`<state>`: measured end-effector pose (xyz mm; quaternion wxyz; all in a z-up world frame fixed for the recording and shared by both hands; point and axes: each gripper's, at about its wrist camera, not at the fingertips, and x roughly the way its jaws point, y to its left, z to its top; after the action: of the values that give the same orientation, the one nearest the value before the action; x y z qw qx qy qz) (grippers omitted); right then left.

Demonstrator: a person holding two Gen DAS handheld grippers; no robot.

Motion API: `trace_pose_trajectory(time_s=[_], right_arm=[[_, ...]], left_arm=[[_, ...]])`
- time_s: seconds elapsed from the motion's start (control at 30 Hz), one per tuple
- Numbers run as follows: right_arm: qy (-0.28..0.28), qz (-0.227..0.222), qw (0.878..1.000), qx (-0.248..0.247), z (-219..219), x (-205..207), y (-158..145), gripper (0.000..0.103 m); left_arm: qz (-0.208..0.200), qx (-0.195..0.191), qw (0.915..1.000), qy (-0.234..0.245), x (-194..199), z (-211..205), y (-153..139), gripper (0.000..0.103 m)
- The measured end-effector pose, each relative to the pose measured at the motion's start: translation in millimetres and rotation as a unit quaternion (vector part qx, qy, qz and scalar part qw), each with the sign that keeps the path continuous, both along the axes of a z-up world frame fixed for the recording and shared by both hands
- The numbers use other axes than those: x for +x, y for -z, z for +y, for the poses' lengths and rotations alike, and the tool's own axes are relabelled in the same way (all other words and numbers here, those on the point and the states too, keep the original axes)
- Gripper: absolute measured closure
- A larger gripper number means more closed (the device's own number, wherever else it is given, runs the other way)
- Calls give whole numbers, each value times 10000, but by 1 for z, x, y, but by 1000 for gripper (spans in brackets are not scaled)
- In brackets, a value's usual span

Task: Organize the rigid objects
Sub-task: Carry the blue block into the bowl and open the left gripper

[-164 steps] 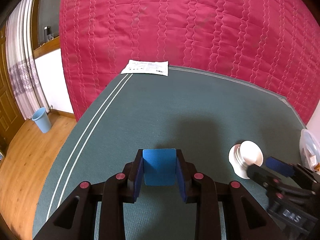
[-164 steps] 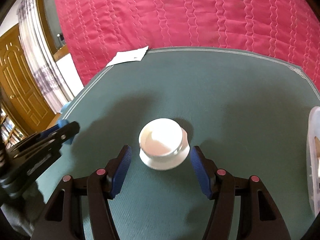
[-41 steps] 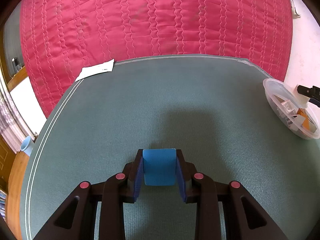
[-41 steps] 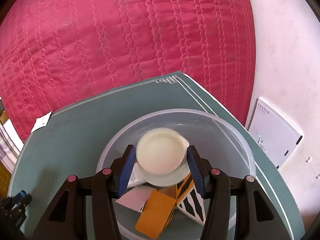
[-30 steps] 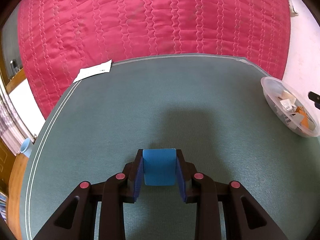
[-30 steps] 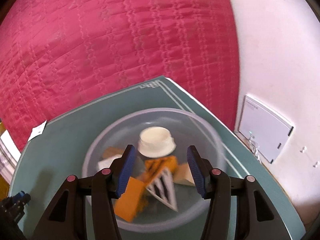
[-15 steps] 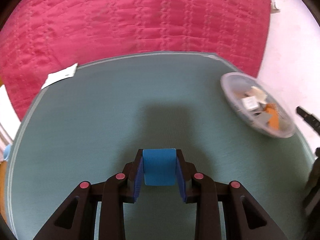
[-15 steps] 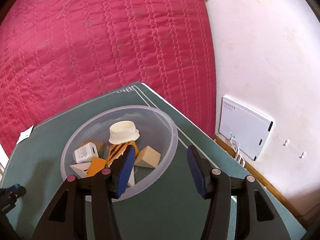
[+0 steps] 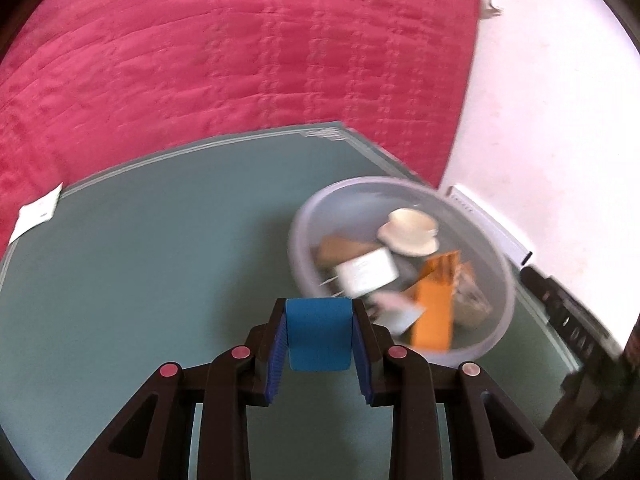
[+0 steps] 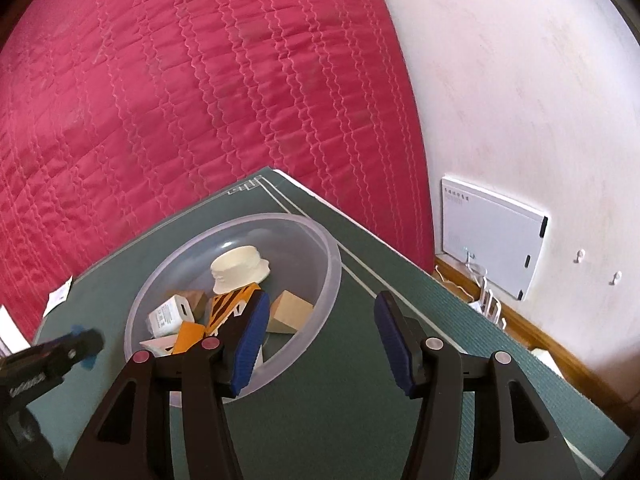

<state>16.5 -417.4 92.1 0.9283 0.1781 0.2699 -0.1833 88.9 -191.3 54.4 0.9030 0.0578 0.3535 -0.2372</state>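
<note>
A clear plastic bowl (image 10: 324,280) stands near the right corner of the green table and also shows in the left wrist view (image 9: 304,216). It holds an upturned white cup (image 10: 240,268) (image 9: 408,232), a white box (image 10: 168,314) (image 9: 366,272), an orange box (image 9: 434,312), wooden blocks (image 10: 290,312) and a striped box. My left gripper (image 9: 319,332) is shut on a blue block (image 9: 319,334), just left of the bowl. My right gripper (image 10: 318,336) is open and empty, right of the bowl.
A red quilted cloth (image 10: 200,80) hangs behind the green table (image 9: 140,280). A white paper (image 9: 36,212) lies at the far left edge. A white wall with a white panel (image 10: 492,236) is on the right, and the table edge is close there.
My right gripper let go of the white cup into the bowl and drew back to the right. My left gripper with the blue block swung right, close to the bowl.
</note>
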Motion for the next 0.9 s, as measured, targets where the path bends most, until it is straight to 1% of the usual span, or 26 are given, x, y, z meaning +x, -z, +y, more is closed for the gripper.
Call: trace_pose_trajectory(time_s=[0.13, 0.3, 0.47, 0.53, 0.57, 0.6, 0.67, 0.7, 0.8, 0.83, 0.9], right_arm=[[30, 60, 9999, 110, -4, 2, 3, 44], [-38, 55, 9999, 125, -3, 3, 3, 44], [-46, 59, 9999, 154, -3, 4, 4, 44], [-39, 77, 9998, 182, -3, 4, 4, 44], [-37, 87, 9998, 197, -3, 5, 5, 44], [-37, 87, 9997, 204, -3, 4, 5, 44], [-44, 76, 9997, 208, -4, 4, 4, 44], [-44, 76, 9997, 209, -4, 4, 5, 44], [-61, 64, 9997, 208, -4, 4, 5, 44], [-68, 56, 9997, 207, -3, 4, 5, 44], [-69, 38, 9998, 207, -3, 3, 5, 43]], left_arm=[[30, -78, 9998, 175, 11, -24, -2, 72], [95, -124, 9993, 334, 22, -50, -1, 72], [60, -84, 9989, 447, 29, -69, 0, 72], [84, -108, 9986, 512, 32, -74, 1, 70], [114, -115, 9986, 507, 35, -76, 1, 57], [135, -124, 9987, 468, 36, -75, 2, 35], [71, -181, 9994, 297, 38, -70, 2, 15], [54, -188, 9995, 232, 38, -66, 2, 13], [131, -208, 9997, 8, 36, -49, 2, 11], [101, -196, 9997, -80, 35, -43, 1, 10], [-109, 70, 9990, -426, 29, -33, -2, 3]])
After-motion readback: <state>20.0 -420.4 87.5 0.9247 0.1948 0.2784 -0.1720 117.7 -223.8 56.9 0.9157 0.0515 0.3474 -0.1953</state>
